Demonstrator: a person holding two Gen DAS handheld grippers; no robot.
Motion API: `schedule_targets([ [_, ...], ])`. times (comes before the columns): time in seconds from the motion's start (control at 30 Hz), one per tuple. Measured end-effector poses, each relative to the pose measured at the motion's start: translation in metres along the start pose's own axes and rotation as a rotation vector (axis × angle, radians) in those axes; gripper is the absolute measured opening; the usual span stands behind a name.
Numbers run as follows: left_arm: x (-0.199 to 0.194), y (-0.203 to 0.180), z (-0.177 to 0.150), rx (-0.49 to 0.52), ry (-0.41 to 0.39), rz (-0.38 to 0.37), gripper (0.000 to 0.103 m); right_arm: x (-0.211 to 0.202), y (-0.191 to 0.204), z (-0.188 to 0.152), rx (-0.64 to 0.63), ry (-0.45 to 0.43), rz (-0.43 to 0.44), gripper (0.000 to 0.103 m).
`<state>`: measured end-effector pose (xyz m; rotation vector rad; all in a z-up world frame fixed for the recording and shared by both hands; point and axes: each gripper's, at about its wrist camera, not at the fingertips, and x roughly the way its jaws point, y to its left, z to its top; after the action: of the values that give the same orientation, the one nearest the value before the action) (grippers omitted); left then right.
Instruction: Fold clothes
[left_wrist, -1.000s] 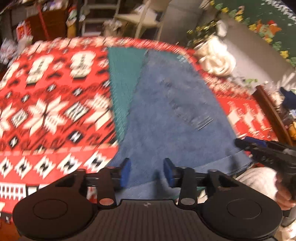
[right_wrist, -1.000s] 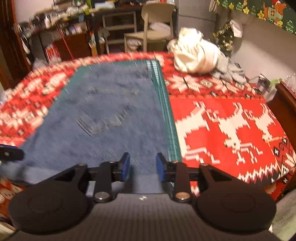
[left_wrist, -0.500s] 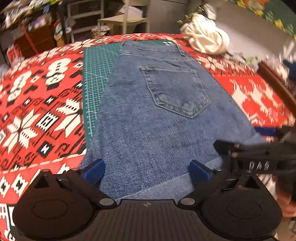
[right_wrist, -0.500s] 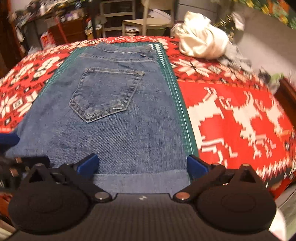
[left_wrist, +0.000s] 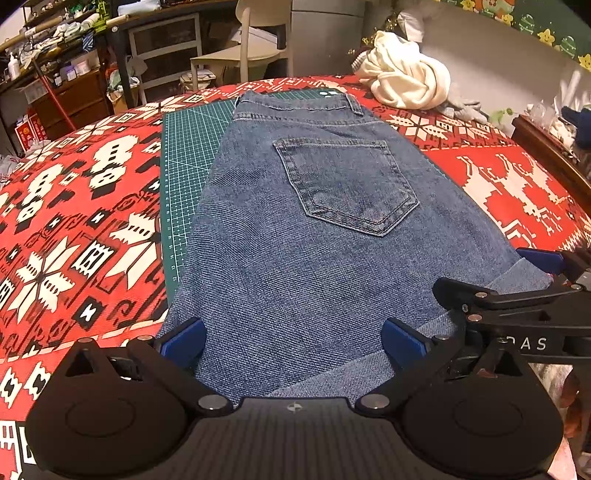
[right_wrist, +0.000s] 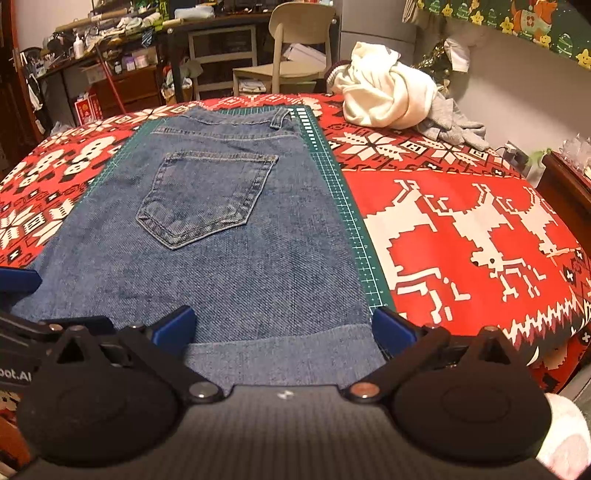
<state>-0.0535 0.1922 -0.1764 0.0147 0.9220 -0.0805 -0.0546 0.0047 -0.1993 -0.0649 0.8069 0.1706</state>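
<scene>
A pair of blue jeans (left_wrist: 314, 258) lies folded and flat, back pocket (left_wrist: 347, 188) up, on a green cutting mat (left_wrist: 184, 177). My left gripper (left_wrist: 293, 339) hovers wide open over the jeans' near left edge, with denim under the gap and neither pad pressing on it. In the right wrist view, the same jeans (right_wrist: 229, 258) reach back to the waistband. My right gripper (right_wrist: 283, 328) is wide open over the near right edge, above a paler folded layer. One of the right gripper's blue fingertips (left_wrist: 539, 260) shows at the jeans' right corner.
A red and white patterned cloth (left_wrist: 74, 221) covers the table. A crumpled white garment (right_wrist: 384, 96) and a grey one (right_wrist: 450, 125) lie at the back right. A chair (right_wrist: 295, 44) and cluttered shelves stand behind; dark wooden furniture (left_wrist: 546, 147) is on the right.
Both grippers went from half closed to wide open. Both sank toward the jeans' near edge, and the left one shifted and rolled so that the jeans now sit centred in its view.
</scene>
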Motion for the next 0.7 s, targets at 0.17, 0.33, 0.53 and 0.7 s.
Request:
schedule_targets([
  [0.17,-0.0001,-0.0004,-0.0034,0.015,-0.02,-0.001,0.103,-0.0013,0.0011,-0.0038,-0.001,-0.024,-0.006,0.102],
  [0.33,0.0011,-0.0005,-0.0034,0.035,-0.032,-0.005,0.103,-0.0018,0.001,-0.0062,0.0,-0.04,-0.01,0.102],
  [0.53,0.0033,0.0009,-0.0019,0.054,-0.034,-0.011,0.103,-0.0021,0.0015,-0.0082,0.004,-0.057,-0.017,0.102],
  [0.7,0.0022,0.0009,-0.0063,0.046,-0.061,-0.008,0.103,-0.002,0.0012,-0.0093,0.003,-0.067,-0.017,0.102],
])
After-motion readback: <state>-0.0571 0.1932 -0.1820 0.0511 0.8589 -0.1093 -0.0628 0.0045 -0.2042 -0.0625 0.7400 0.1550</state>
